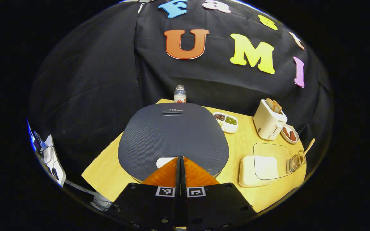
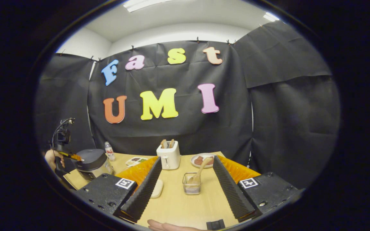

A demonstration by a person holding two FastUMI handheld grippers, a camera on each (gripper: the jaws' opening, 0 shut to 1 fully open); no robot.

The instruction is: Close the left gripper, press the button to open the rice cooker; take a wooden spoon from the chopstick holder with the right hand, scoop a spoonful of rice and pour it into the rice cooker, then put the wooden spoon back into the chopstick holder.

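Matt textures against pale wood grain in a cloth-draped booth.
The rice cooker (image 1: 173, 138) lid has a finely ribbed, matt dark finish; the table (image 1: 108, 173) is smooth light wood; the wooden spoon (image 2: 201, 168) stands in a wire-metal chopstick holder (image 2: 191, 184); the toaster (image 1: 268, 120) is glossy cream plastic.

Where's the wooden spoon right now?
In the right gripper view the wooden spoon stands in the chopstick holder on the table, in front of the toaster and plate.

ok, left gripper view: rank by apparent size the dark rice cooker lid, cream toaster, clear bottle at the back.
1. Dark rice cooker lid, largest by far, though nearest the camera.
2. Cream toaster.
3. Clear bottle, smallest, also farthest.
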